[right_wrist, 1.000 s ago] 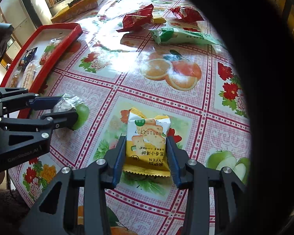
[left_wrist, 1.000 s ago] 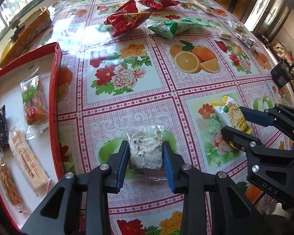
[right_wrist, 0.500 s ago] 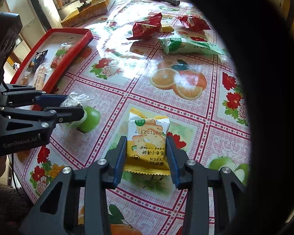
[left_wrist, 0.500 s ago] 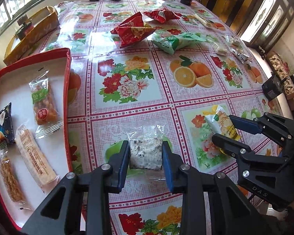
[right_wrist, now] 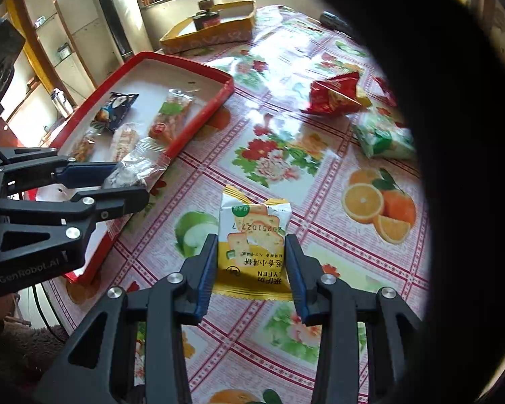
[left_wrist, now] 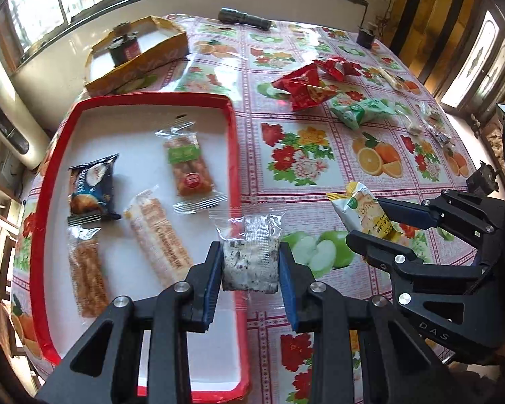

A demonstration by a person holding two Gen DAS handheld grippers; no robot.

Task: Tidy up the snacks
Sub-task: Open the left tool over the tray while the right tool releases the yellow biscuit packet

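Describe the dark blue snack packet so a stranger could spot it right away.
Find the red tray at the table's left. The blue packet lies near its left rim, above a clear-wrapped bar. It is the only dark, opaque wrapper there.

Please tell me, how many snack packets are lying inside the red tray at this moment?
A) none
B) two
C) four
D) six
C: four packets lie on the white floor of the red tray: a dark blue packet, a packet with a green label, and two long pale bars. The speckled packet is not one of them, since the left gripper holds it.
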